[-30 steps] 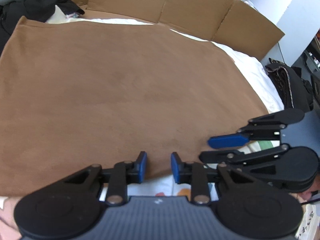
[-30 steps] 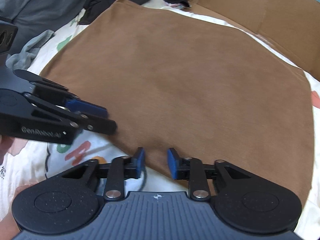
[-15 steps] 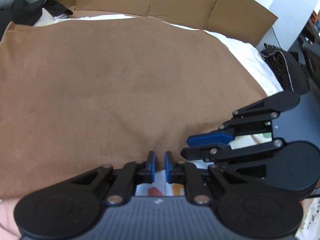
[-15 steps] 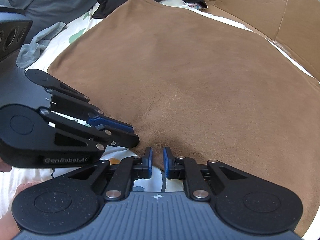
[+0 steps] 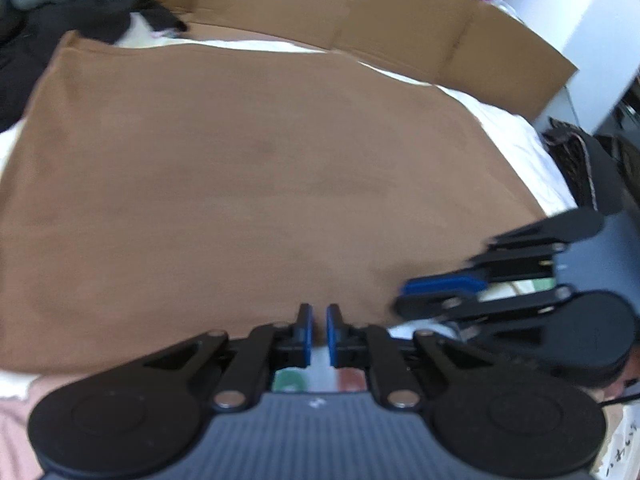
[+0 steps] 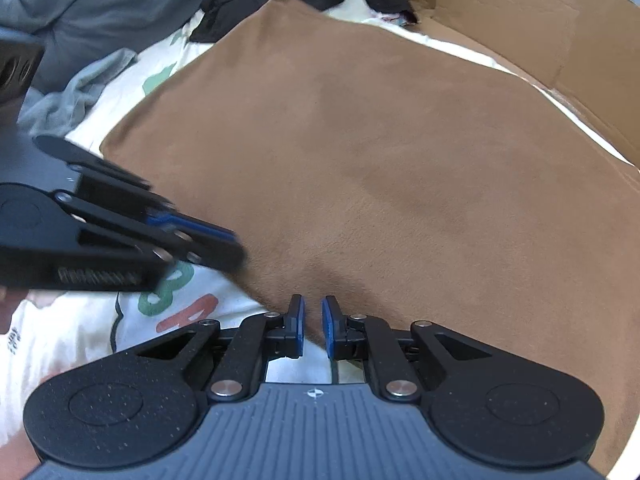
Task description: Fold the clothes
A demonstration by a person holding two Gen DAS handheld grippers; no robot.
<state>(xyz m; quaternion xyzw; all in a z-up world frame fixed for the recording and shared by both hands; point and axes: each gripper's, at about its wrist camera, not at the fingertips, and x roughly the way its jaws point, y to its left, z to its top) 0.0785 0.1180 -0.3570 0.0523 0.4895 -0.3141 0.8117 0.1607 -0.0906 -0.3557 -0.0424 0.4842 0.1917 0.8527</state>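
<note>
A brown garment [image 5: 260,184] lies spread flat on the bed, its near hem toward me. My left gripper [image 5: 318,320] is shut on that hem, with brown cloth between the blue pads [image 5: 306,332]. In the right wrist view the same garment [image 6: 400,160] puckers toward my right gripper [image 6: 313,316]. Its jaws are opening slightly, with the hem still pinched between the pads. The two grippers sit close together on the near edge. The left one [image 6: 236,248] shows from the side in the right wrist view. The right one [image 5: 404,296] shows at the right of the left wrist view.
A cardboard wall [image 5: 360,12] runs along the far side of the bed. Dark clothes [image 5: 60,28] and grey clothes [image 6: 80,8] are heaped at the far left. A white printed sheet [image 6: 180,312] shows under the hem. A dark bag [image 5: 580,160] sits off the right side.
Both grippers went from open above the near hem to closed on it. They now sit closer together, and the cloth puckers at the right gripper's pads.
</note>
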